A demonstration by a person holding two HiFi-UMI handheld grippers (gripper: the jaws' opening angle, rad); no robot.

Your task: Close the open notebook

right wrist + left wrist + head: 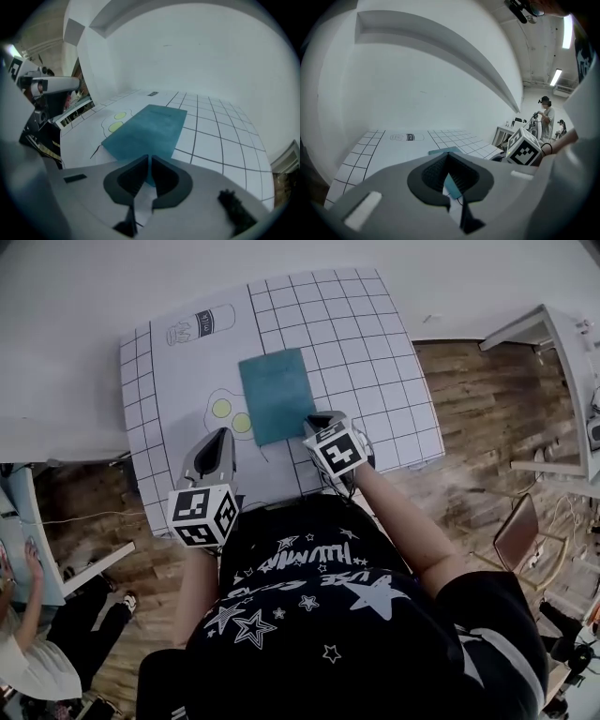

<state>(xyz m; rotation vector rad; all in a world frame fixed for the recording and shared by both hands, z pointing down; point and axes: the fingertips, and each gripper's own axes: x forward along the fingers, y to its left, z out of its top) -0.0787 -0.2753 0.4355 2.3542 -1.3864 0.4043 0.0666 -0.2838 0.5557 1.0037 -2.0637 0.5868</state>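
Note:
A teal notebook [277, 395] lies flat with its cover down on the white gridded mat [375, 343]. It also shows as a thin teal strip [445, 151] in the left gripper view and fills the middle of the right gripper view [150, 124]. My right gripper [317, 420] is at the notebook's near right corner. Its jaws [150, 159] stand almost together, with the teal corner in the narrow slit between them. My left gripper [223, 439] hovers over the mat's near edge, left of the notebook and apart from it. Its jaws [449, 155] are shut on nothing.
The mat carries a bottle drawing [202, 326] at the back left and two yellow egg drawings [225, 409] beside the notebook's left edge. The table ends just behind my grippers, with wood floor [478, 399] to the right. A white shelf [562, 343] stands far right; another person [28, 615] is at lower left.

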